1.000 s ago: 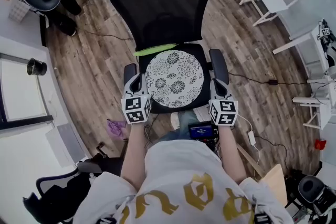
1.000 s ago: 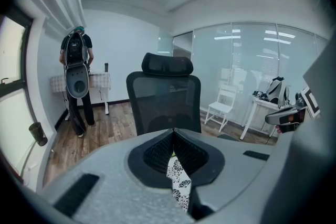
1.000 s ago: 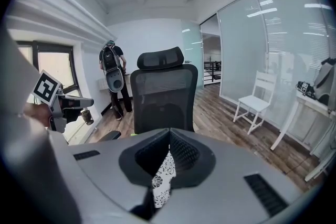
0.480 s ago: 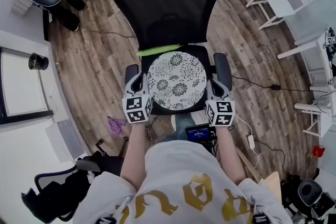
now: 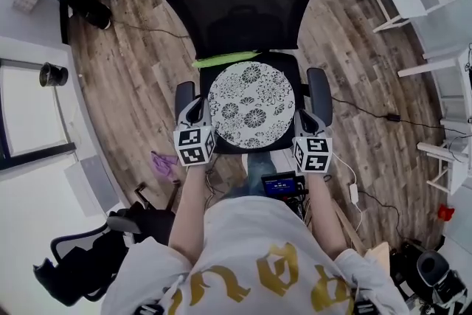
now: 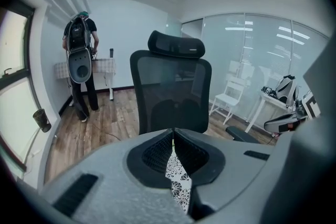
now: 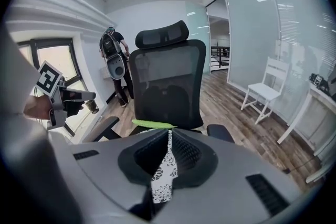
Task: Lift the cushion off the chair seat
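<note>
Cushion is flat on the chair seat, dead centre of the head view, covering nearly all of the seat.

Biggest thing first: the chair is a black office one with a see-through mesh back, a curved headrest on top and padded armrests either side. It stands on wood-plank floor.

The cushion is a round disc, white fabric with a busy black flower print, and it looks fairly thin. Its back edge sits just in front of a narrow lime-green strip lying across the rear of the seat.

Left gripper is at the cushion's left edge, over the left armrest, and the right gripper mirrors it on the right. Both are smooth grey plastic with ribbed black pads. On both, the jaws are pinched together at the tips with nothing clamped; the flower print only shows through the slit under them.
</note>
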Demonstrator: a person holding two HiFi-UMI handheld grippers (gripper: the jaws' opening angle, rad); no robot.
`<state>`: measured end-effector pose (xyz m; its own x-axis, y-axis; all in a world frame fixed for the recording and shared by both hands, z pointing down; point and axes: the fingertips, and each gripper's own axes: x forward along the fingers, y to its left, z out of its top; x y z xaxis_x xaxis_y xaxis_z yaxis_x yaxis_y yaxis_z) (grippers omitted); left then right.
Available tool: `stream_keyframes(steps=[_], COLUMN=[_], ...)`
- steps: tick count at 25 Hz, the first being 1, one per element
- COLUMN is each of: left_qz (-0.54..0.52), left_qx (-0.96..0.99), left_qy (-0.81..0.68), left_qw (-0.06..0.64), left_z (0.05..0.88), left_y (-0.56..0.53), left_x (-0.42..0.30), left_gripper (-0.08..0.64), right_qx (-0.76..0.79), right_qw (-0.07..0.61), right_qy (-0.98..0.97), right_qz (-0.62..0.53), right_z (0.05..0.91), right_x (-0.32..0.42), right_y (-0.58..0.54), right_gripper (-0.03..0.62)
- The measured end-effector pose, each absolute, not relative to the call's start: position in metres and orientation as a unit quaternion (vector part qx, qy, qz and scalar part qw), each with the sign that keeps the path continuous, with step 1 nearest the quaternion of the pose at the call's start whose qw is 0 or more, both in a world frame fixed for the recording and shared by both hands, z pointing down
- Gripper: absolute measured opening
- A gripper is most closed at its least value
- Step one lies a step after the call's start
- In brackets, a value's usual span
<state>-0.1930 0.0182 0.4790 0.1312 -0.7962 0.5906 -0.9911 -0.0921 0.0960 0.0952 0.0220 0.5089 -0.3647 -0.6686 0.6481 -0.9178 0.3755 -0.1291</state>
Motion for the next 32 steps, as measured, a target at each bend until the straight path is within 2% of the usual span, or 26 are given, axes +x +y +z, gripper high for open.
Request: stream_keyframes(steps=[6,11,32], left_qz=[0.219,0.246,0.323], left_qx=[0.700,0.702,0.669], left_qy=[-0.622,-0.606,-0.589], left_qw=[0.275,0.282,0.317], left_z=[0.513,0.543,0.649], left_y=[0.013,0.002,-0.035], left_x=[-0.191,-0.186,-0.198], left_gripper=[0.012,0.012,0.014], right_qx=[0.483,0.460,0.404], right_qw=[0.280,0.323,0.425], right_qy=[-0.785,-0.778,-0.746], right_qz=[0.268,0.282,0.315], right_z=[0.542,0.582,0.696], right_x=[0.094,0.096,0.095], right_y=[0.020,0.024,0.028], right_gripper=[0.014,0.014,0.017])
